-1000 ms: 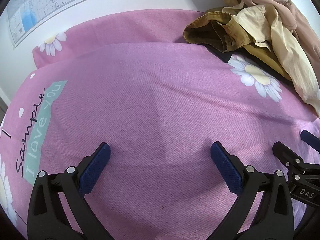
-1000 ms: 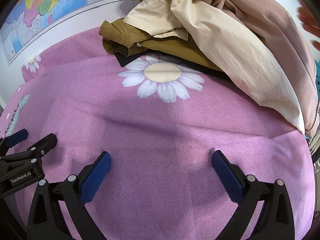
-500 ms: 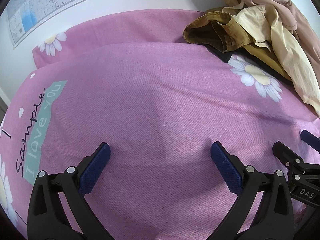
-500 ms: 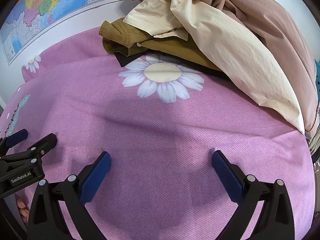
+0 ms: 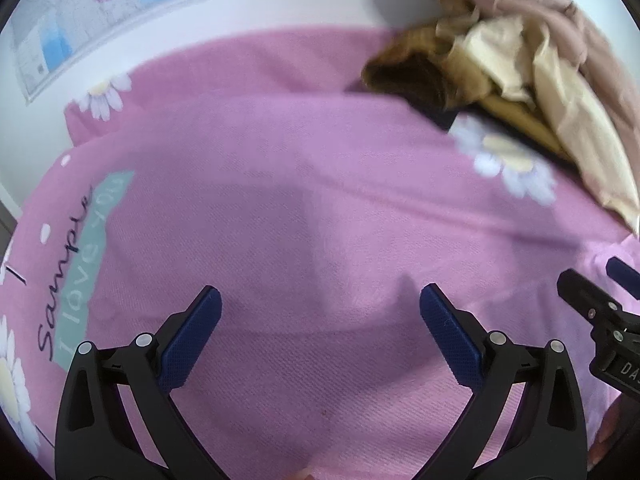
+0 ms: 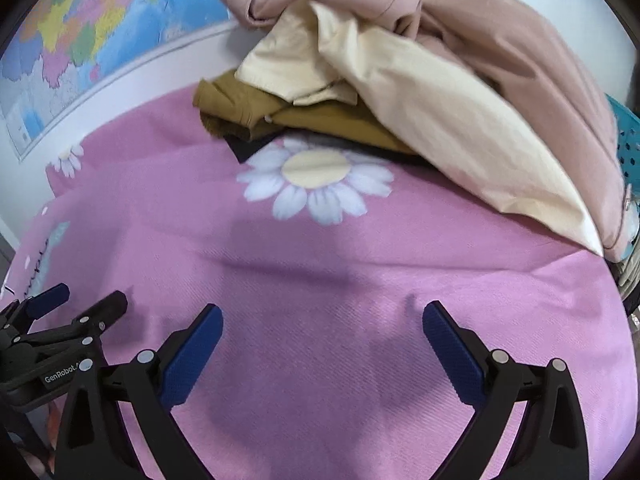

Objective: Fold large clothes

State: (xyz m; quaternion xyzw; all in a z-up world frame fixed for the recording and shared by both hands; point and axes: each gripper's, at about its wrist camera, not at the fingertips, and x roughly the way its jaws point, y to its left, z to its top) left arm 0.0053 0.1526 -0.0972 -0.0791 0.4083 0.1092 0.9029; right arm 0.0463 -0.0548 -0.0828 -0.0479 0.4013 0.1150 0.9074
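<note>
The left tool (image 5: 320,308) stood wide apart, its blue pads holding nothing, with only the pink daisy-print bedspread (image 5: 280,208) beneath and between them. The right tool (image 6: 322,324) was likewise spread wide and empty over the same cloth, just to the right of the left one, each showing at the edge of the other's view. Ahead of both, past a large printed daisy (image 6: 316,180), lay the pile of clothes (image 6: 420,92): a cream garment (image 6: 448,120) on top of a mustard-brown one (image 6: 256,112), with a dusty-pink garment (image 6: 500,36) heaped over them and a dark piece just showing underneath. From the left tool the pile sat ahead and to the right; from the right tool it sat nearly straight ahead and spilled off to the right. No garment was laid out flat, so by my judgement the folding itself was not begun and the step in hand was fetching one piece from the heap. The next move would call for reaching forward, closing on a single layer at an edge or collar, and drawing it clear without dragging the others onto the open stretch of bedspread. At the far right, behind the pile, a teal perforated basket (image 6: 626,136) showed only part of its wall; what it held could not be told.
</note>
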